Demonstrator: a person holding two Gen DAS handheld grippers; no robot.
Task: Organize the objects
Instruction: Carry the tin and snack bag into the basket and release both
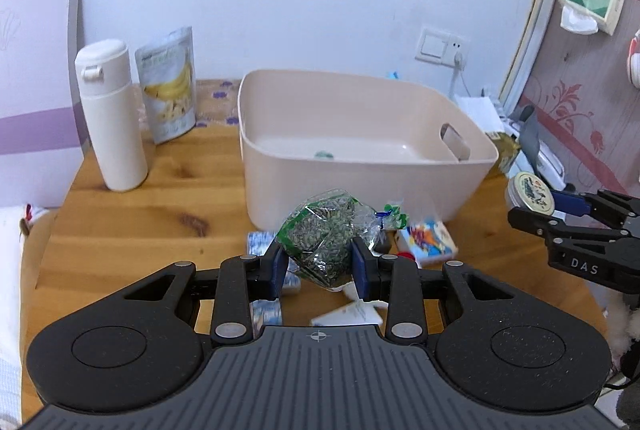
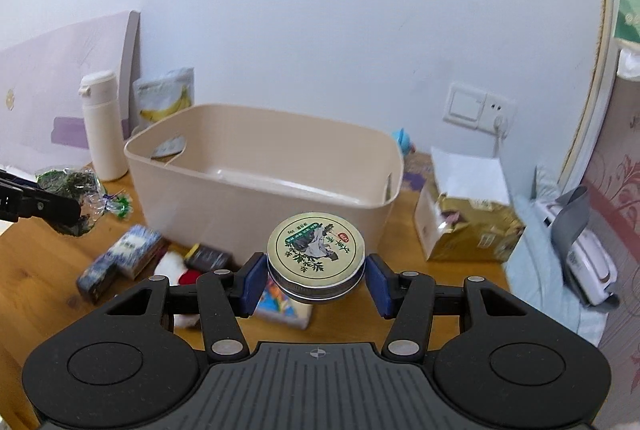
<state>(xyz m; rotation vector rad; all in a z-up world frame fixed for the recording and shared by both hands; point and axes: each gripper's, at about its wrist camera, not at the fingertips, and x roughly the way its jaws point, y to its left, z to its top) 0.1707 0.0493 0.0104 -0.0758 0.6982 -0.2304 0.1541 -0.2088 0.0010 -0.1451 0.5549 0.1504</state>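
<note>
The left gripper [image 1: 320,266] has its fingers clamped on a clear bag of dried herbs [image 1: 324,234], held above the desk [image 1: 132,222] before the beige bin [image 1: 360,146]; the right gripper [image 2: 316,280] squeezes a round tin [image 2: 316,256] between its 2 fingers. Both items hang short of the bin.

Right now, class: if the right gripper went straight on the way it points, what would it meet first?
Most likely the near wall of the beige bin. The right gripper, shut on the round tin, points at it; depth is unclear.
</note>
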